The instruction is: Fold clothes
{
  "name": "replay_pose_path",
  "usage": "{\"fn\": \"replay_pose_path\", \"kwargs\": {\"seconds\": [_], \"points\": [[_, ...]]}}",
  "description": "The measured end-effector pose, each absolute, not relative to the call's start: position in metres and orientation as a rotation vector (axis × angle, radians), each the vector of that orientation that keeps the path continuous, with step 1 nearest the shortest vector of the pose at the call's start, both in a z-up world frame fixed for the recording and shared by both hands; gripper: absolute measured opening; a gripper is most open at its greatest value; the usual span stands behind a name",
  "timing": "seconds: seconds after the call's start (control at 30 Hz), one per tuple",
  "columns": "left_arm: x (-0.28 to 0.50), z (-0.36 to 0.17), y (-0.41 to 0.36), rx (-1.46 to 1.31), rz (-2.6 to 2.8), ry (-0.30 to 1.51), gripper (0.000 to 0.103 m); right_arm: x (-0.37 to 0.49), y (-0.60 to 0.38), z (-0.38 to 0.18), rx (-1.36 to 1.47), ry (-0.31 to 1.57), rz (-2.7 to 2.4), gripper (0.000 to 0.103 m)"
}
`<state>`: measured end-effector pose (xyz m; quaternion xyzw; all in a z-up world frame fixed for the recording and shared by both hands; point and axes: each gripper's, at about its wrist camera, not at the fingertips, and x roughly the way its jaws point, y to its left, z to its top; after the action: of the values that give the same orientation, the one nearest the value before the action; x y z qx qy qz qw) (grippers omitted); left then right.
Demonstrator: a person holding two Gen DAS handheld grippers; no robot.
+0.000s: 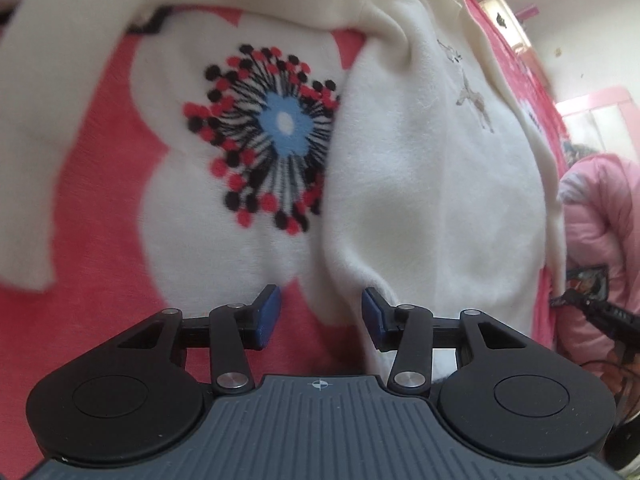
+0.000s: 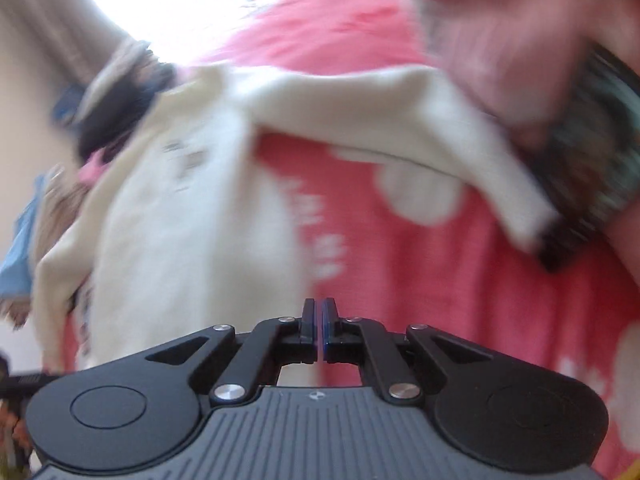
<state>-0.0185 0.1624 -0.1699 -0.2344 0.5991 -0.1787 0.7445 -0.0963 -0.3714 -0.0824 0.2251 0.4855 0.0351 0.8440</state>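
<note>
A cream fuzzy sweater (image 1: pixel 432 184) lies on a pink blanket (image 1: pixel 100 220) printed with a large white flower (image 1: pixel 224 128). One sleeve (image 1: pixel 48 80) stretches across the upper left. My left gripper (image 1: pixel 320 312) is open just over the sweater's near hem; a fold of the hem lies between the blue pads (image 1: pixel 269 312) without being pressed. In the blurred right wrist view the sweater (image 2: pixel 180 240) lies to the left, and its other sleeve (image 2: pixel 400 112) runs right to a dark cuff (image 2: pixel 556 248). My right gripper (image 2: pixel 319 320) is shut with nothing visible between its pads, above the blanket (image 2: pixel 440 280).
A pink padded jacket (image 1: pixel 600 220) sits at the blanket's right edge, with part of a black tool (image 1: pixel 600 312) in front of it. A heap of other clothes (image 2: pixel 116 100) lies beyond the sweater on the left. A blurred pink shape (image 2: pixel 520 60) fills the upper right.
</note>
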Motion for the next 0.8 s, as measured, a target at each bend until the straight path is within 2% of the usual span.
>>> {"fn": "replay_pose_path", "kwargs": {"seconds": [0.03, 0.07, 0.1, 0.13, 0.2, 0.27, 0.3, 0.37, 0.4, 0.5, 0.6, 0.7, 0.8], "points": [[-0.016, -0.171, 0.158, -0.538, -0.388, 1.319, 0.04, -0.09, -0.352, -0.077, 0.439, 1.012, 0.143, 0.009], [-0.013, -0.171, 0.154, -0.566, -0.386, 1.327, 0.026, -0.085, -0.333, -0.071, 0.401, 0.998, 0.212, 0.013], [-0.008, -0.168, 0.15, -0.621, -0.395, 1.344, 0.016, -0.08, -0.314, -0.065, 0.356, 0.984, 0.279, 0.017], [-0.004, -0.165, 0.146, -0.675, -0.403, 1.358, 0.011, -0.076, -0.294, -0.059, 0.299, 0.968, 0.35, 0.025], [0.006, -0.147, 0.133, -0.727, -0.424, 1.344, 0.011, -0.069, -0.251, -0.05, 0.201, 0.93, 0.481, 0.036], [0.017, -0.131, 0.115, -0.716, -0.457, 1.341, 0.01, -0.066, -0.215, -0.042, 0.135, 0.898, 0.601, 0.053], [0.023, -0.124, 0.105, -0.702, -0.476, 1.34, 0.009, -0.067, -0.198, -0.04, 0.11, 0.885, 0.652, 0.057], [0.033, -0.111, 0.086, -0.672, -0.512, 1.34, 0.008, -0.069, -0.169, -0.043, 0.059, 0.878, 0.734, 0.072], [0.038, -0.108, 0.076, -0.63, -0.524, 1.338, 0.008, -0.07, -0.155, -0.046, 0.028, 0.88, 0.765, 0.075], [0.046, -0.112, 0.06, -0.558, -0.532, 1.35, 0.009, -0.066, -0.129, -0.073, -0.069, 0.931, 0.728, 0.074], [0.048, -0.117, 0.072, -0.572, -0.522, 1.327, 0.009, -0.053, -0.126, -0.101, -0.016, 1.048, 0.686, 0.065], [0.042, -0.113, 0.098, -0.611, -0.523, 1.285, 0.01, -0.06, -0.126, -0.094, 0.01, 1.027, 0.761, 0.064], [0.032, -0.108, 0.127, -0.58, -0.471, 1.249, 0.013, -0.08, -0.098, -0.08, -0.166, 0.98, 0.917, 0.064]]}}
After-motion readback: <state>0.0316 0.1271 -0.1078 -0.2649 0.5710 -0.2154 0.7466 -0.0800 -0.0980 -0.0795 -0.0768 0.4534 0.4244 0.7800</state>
